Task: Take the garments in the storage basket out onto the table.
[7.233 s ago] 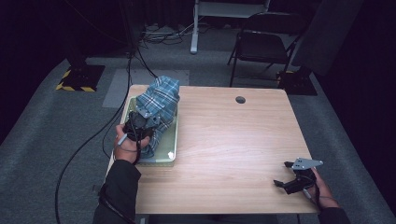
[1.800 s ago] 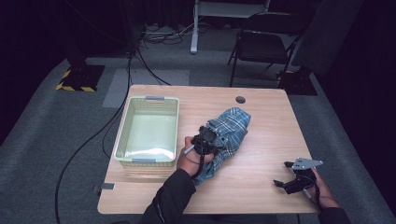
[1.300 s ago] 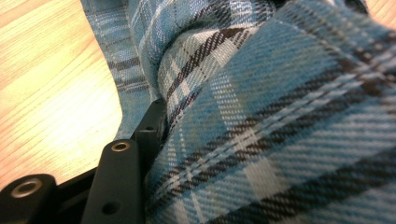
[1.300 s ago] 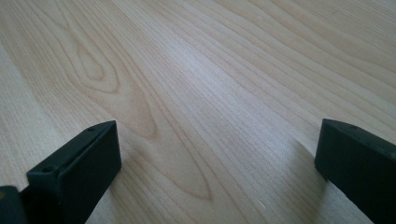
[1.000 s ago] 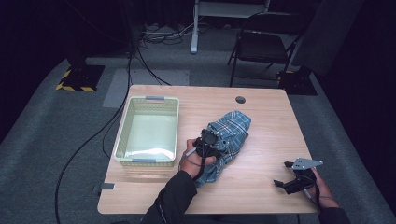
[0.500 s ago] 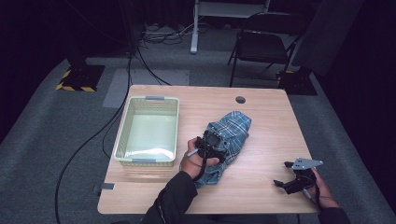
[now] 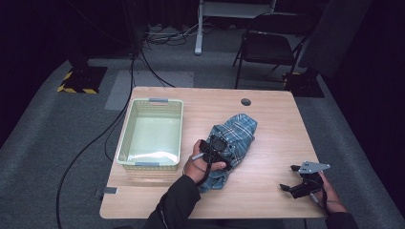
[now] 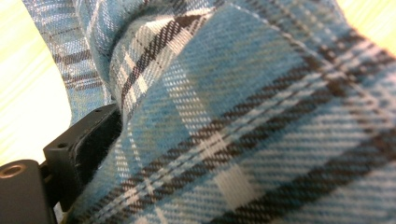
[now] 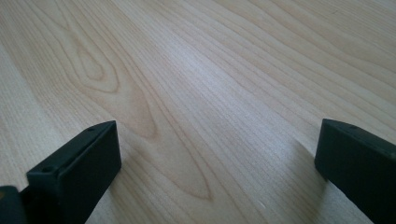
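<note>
At the left of my table (image 7: 267, 191) sits the pale green basket (image 7: 125, 143), its inside bare. Just right of it, near the middle of the tabletop, the blue plaid shirt (image 7: 239, 136) lies in a crumpled heap, apart from the basket. My left gripper (image 7: 218, 148) rests on top of that heap; its jaws have just been opening, and in the left gripper view the plaid cloth (image 8: 243, 121) bulges between them and lies against the one black jaw I can see, no longer pinched. Far to the right, near the table's front corner, my right gripper (image 7: 298, 183) sits low over bare wood with its jaws spread wide and nothing between them.
</note>
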`<state>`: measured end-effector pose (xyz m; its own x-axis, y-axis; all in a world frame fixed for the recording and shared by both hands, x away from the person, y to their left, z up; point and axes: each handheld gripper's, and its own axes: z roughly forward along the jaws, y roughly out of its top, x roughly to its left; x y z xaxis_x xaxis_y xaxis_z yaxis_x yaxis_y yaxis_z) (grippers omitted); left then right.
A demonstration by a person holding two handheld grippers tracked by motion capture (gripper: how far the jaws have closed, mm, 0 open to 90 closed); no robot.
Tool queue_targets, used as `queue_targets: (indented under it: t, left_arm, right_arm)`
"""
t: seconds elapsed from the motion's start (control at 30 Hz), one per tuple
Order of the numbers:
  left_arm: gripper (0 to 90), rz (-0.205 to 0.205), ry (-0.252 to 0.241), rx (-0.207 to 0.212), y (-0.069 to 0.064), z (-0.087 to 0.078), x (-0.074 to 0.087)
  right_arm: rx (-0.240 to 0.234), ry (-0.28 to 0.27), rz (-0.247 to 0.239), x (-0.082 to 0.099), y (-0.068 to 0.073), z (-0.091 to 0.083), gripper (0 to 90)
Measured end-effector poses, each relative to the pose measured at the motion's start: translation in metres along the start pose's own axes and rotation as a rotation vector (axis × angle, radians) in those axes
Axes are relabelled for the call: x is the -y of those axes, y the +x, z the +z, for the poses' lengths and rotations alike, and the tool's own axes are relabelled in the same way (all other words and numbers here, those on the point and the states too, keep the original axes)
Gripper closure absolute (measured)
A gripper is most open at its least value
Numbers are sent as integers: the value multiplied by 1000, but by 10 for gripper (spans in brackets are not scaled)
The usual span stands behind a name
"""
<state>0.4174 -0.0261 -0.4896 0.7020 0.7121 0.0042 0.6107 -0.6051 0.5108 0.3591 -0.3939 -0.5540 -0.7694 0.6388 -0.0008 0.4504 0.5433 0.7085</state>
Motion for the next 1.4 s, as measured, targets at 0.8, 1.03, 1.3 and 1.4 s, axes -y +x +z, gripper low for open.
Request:
queue_targets:
  t: [0.8,1.03,1.3,1.4]
  left_arm:
    - [69,105,13,-30,-8,-16,1]
    - [69,165,24,-51,-10,-25,4]
    - [69,220,4,-73,-15,-36,7]
    - [69,240,6,-78,-16,-39,8]
  right_arm:
    - [0,0,0,0,0,0,4]
    - [0,0,0,0,0,0,4]
    - [0,0,0,0,0,0,3]
    - [0,0,0,0,0,0,3]
